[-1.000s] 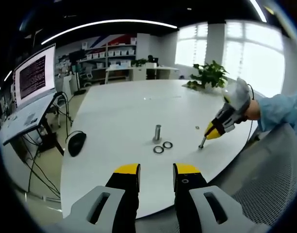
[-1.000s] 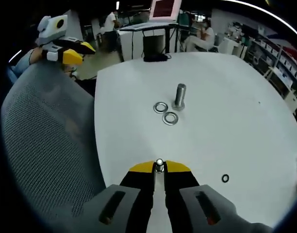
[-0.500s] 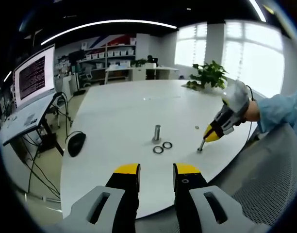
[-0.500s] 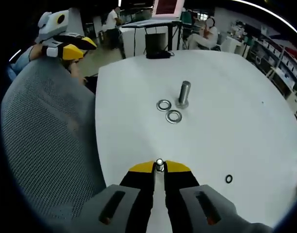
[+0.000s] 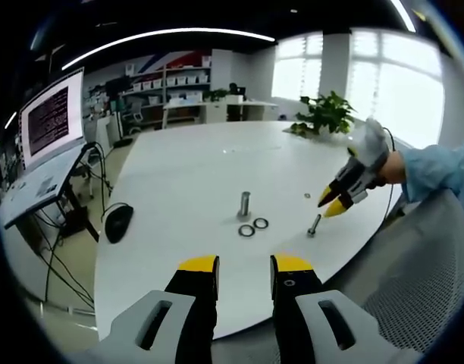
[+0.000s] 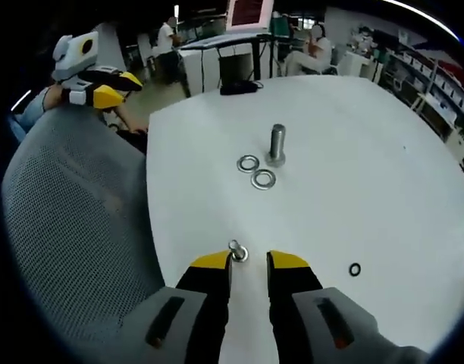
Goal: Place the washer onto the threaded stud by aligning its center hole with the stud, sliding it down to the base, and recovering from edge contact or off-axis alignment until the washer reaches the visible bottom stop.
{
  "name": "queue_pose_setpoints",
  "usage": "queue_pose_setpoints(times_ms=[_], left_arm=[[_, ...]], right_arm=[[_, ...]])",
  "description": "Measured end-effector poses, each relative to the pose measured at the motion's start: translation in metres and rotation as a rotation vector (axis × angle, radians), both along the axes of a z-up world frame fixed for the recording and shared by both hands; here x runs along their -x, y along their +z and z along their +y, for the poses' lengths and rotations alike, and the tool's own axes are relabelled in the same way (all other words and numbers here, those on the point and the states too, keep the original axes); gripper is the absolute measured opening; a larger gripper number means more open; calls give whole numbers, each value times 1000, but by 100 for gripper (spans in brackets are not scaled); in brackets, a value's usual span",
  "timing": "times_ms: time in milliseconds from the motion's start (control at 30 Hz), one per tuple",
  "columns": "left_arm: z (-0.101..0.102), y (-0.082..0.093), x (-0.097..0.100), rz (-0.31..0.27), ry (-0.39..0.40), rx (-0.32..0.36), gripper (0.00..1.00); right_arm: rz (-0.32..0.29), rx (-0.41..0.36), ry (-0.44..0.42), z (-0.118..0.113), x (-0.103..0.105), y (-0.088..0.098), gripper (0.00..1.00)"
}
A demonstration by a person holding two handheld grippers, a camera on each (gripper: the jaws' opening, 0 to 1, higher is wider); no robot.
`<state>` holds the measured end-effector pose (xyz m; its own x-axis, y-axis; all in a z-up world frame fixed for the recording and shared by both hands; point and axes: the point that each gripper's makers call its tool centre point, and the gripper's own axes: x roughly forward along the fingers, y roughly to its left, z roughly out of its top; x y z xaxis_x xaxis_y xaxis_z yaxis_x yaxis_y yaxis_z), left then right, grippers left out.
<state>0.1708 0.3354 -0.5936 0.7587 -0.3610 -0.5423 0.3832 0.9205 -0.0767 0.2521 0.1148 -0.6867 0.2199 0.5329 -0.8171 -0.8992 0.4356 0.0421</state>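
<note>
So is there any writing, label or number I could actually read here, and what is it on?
None can be read.
Monitor: rows of light text on a dark screen, too small and blurred to read.
Shelf boxes: no legible labels.
Threaded stud, washers, grippers: no markings visible.

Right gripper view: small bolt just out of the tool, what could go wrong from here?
1. The small bolt stands on its head by the table edge, close to the right tool; a brush could tip it and roll it off.
2. Two washers lie touching or nearly so beside the threaded stud; a pick may drag both or bump the stud.
3. A flat washer gives little to grip.
</note>
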Motion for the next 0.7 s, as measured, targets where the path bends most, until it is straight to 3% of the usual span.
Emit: queue_pose_setpoints(times_ms=[367,500,700], left_arm=[[1,0,0,2,5,-1,25],[1,0,0,2,5,-2,25],[0,-1,0,4,1,-4,25]], right_arm=[[-69,88,-212,-60,-44,-17,20],[-106,33,-313,-69,-65,-12,20],[-151,77,-346,-78,-88,-22,20]])
